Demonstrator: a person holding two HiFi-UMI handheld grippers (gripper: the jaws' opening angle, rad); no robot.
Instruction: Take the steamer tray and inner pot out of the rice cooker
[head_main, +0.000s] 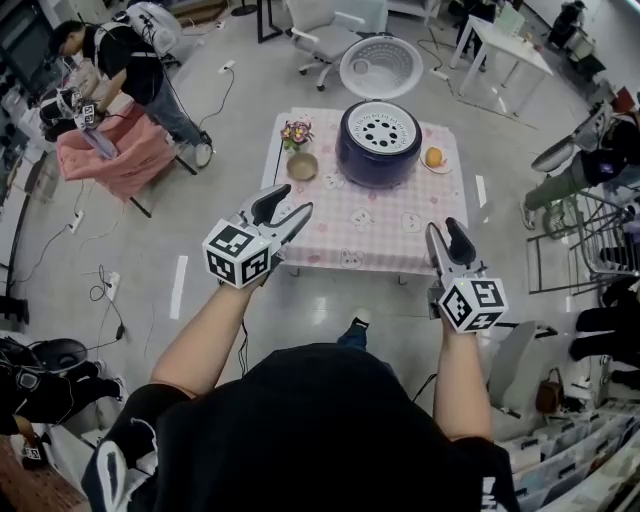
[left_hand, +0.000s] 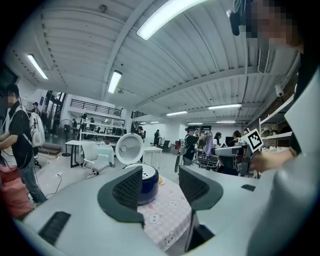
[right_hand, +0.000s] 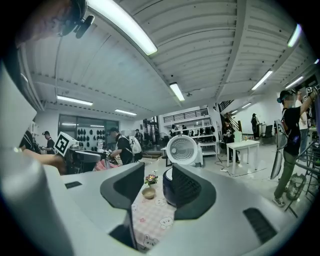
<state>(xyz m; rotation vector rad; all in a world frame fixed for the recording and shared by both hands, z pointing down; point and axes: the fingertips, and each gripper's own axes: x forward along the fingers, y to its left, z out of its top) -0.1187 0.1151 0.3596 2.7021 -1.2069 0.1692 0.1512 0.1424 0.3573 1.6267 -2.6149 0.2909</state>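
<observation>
A dark blue rice cooker stands at the back of the small table, its round white lid swung up behind it. A white steamer tray with holes lies in its top; the inner pot is hidden beneath. My left gripper hovers open over the table's near left corner. My right gripper is open near the front right edge. Both stand well short of the cooker with nothing between the jaws. The cooker shows between the left jaws far off, and partly behind the right jaw in the right gripper view.
On the pink checked cloth sit a small flower pot, a tan bowl and an orange on a saucer. A white chair and white table stand beyond. A person works at a pink-draped table on the left.
</observation>
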